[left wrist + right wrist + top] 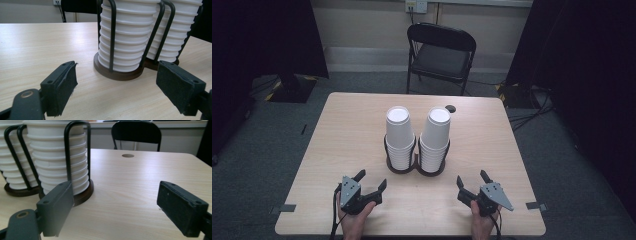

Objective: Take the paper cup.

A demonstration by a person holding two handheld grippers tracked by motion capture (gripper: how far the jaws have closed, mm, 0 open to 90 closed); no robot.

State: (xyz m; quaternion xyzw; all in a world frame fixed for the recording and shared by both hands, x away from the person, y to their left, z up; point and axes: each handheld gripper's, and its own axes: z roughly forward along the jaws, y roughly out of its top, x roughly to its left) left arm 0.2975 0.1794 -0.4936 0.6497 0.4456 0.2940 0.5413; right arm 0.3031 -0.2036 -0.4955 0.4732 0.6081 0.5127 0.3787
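Two stacks of white paper cups, upside down, stand side by side in a dark double holder (pixel 416 169) with black wire loops at the middle of the table: a left stack (pixel 399 136) and a right stack (pixel 435 137). My left gripper (pixel 371 181) rests near the front edge, left of the holder, jaws open and empty. In the left gripper view the left stack (pixel 126 37) rises just beyond the pads (pixel 66 86). My right gripper (pixel 472 179) sits at the front right, open and empty; in its view the right stack (pixel 56 157) stands ahead on the left.
The light wooden table (pixel 347 135) has a round cable hole (pixel 451 108) behind the cups. A black folding chair (pixel 439 55) stands beyond the far edge. Dark curtains hang at both sides, with cables on the grey floor. Bits of tape mark the table's front corners.
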